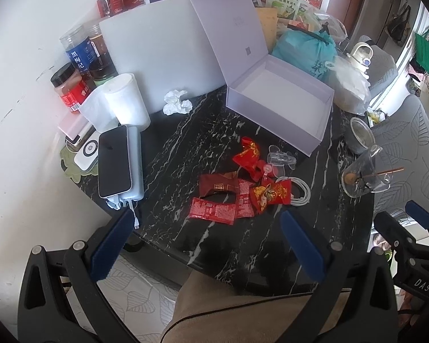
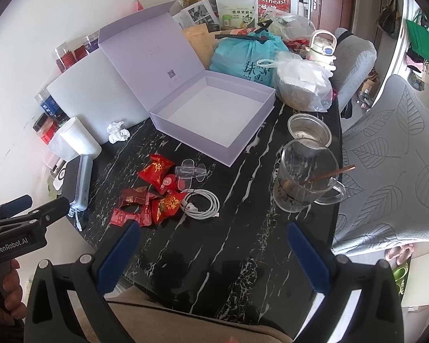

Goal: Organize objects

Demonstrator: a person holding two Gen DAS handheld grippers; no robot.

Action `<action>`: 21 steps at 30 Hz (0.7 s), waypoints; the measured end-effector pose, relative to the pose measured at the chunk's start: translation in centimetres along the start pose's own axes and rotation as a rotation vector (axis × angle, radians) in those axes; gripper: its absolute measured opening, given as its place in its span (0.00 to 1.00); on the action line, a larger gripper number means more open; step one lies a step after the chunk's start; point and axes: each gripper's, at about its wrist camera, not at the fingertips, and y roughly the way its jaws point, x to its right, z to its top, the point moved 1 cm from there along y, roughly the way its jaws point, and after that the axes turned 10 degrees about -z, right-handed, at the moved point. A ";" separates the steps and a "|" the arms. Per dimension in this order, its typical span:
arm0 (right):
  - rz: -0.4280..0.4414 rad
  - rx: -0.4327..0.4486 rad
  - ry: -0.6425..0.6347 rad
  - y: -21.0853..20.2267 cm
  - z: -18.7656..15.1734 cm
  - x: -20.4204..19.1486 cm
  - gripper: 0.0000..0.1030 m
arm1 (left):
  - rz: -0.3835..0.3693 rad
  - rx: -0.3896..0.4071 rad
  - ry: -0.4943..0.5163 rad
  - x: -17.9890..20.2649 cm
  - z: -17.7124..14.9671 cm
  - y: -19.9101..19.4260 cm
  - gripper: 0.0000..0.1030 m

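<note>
An open, empty lavender gift box [image 1: 280, 105] [image 2: 211, 114] stands on the black marble table [image 1: 186, 148] [image 2: 243, 200], lid raised behind it. In front of it lie several red snack packets [image 1: 228, 194] [image 2: 154, 197], a clear plastic clip [image 1: 280, 158] [image 2: 190, 170] and a coiled white cable [image 1: 299, 191] [image 2: 203, 203]. My left gripper [image 1: 207, 241] is open and empty above the table's near edge, short of the packets. My right gripper [image 2: 214, 254] is open and empty, also above the near edge, to the right of the packets.
A phone on a power bank [image 1: 120, 163] [image 2: 80, 183], a tissue roll [image 1: 125, 97] and jars [image 1: 71, 88] line the left wall. A glass mug with a stick [image 2: 303, 180] [image 1: 363, 174], a metal strainer [image 2: 309, 131] and bags [image 2: 246, 57] crowd the right and back.
</note>
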 end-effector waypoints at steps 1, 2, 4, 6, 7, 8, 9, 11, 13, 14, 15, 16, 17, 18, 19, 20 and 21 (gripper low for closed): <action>0.000 0.000 0.000 0.0 0.0 0.0 1.00 | -0.001 0.000 0.001 0.0 0.0 0.0 1.00; 0.001 0.000 0.000 0.0 0.0 0.0 1.00 | -0.001 0.000 0.001 0.0 0.0 0.0 1.00; 0.001 -0.001 -0.002 0.0 0.1 -0.1 1.00 | 0.000 0.000 -0.001 0.0 -0.1 0.0 1.00; 0.001 -0.001 -0.003 0.0 0.0 -0.2 1.00 | -0.001 -0.001 0.000 0.1 -0.1 0.0 1.00; 0.001 0.000 -0.004 0.0 0.0 -0.2 1.00 | -0.001 -0.003 -0.002 0.1 -0.1 0.1 1.00; 0.001 -0.001 -0.005 0.0 0.0 -0.3 1.00 | 0.000 -0.003 -0.005 0.1 -0.2 0.1 1.00; 0.000 -0.001 -0.005 0.0 0.1 -0.3 1.00 | -0.002 -0.003 -0.007 -0.1 -0.2 0.1 1.00; 0.000 -0.001 -0.003 0.0 0.1 -0.3 1.00 | -0.003 -0.003 -0.010 -0.2 -0.3 0.1 1.00; 0.000 0.000 -0.002 0.0 0.0 -0.3 1.00 | -0.003 -0.004 -0.012 -0.4 -0.2 0.0 1.00; 0.000 -0.001 -0.002 0.0 0.1 -0.3 1.00 | -0.004 -0.004 -0.012 -0.3 -0.3 0.0 1.00; -0.001 -0.001 -0.002 0.0 0.1 -0.3 1.00 | -0.004 -0.006 -0.011 -0.5 -0.1 0.0 1.00; -0.001 -0.001 -0.002 0.0 0.1 -0.3 1.00 | -0.005 -0.006 -0.011 -0.5 -0.2 0.0 1.00; -0.001 -0.001 -0.002 0.0 0.0 -0.3 1.00 | -0.005 -0.006 -0.011 -0.5 -0.1 0.0 1.00; -0.001 -0.001 -0.002 0.0 0.0 -0.3 1.00 | -0.006 -0.007 -0.010 -0.5 -0.2 0.0 1.00; -0.001 -0.001 -0.002 0.0 0.0 -0.3 1.00 | -0.007 -0.008 -0.010 -0.5 -0.2 0.0 1.00; -0.001 -0.001 -0.001 0.0 0.0 -0.3 1.00 | -0.008 -0.008 -0.010 -0.6 -0.2 0.0 1.00; -0.002 -0.001 -0.001 0.0 0.0 -0.3 1.00 | -0.007 -0.008 -0.010 -0.5 -0.2 0.0 1.00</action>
